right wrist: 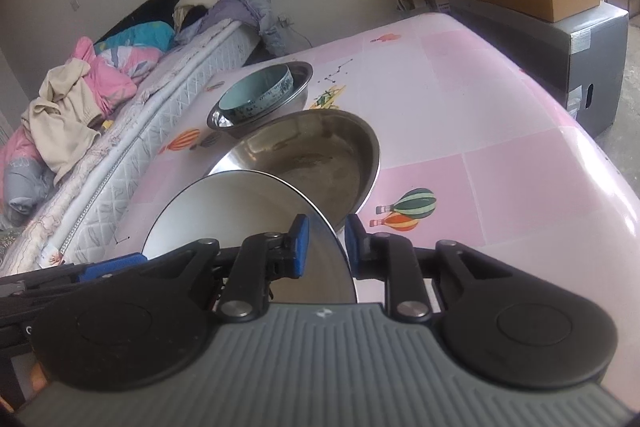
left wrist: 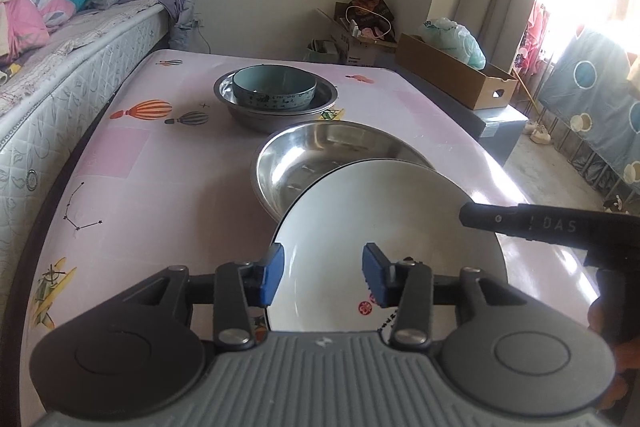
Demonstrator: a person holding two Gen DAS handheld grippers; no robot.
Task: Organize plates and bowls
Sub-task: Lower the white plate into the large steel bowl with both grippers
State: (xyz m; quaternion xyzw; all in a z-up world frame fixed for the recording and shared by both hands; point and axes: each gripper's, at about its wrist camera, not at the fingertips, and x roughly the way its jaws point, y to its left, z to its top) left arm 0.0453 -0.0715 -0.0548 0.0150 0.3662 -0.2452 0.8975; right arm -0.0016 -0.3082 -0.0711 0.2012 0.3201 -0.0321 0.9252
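One white plate [left wrist: 384, 223], two steel basins [left wrist: 336, 155], one teal bowl [left wrist: 274, 87]; right gripper [right wrist: 326, 243] clamps plate rim; left gripper [left wrist: 323, 273] released, pads clear of the plate.

The desk [left wrist: 168, 163] wears a pale pink checked cover printed with striped hot-air balloons. A white plate [left wrist: 360, 211] with a dark rim and a red stamp sits nearest, then a shiny steel basin [left wrist: 304, 151]. Farthest, a teal bowl [left wrist: 276, 87] with a dark-patterned band rests in another steel basin [left wrist: 276, 115].
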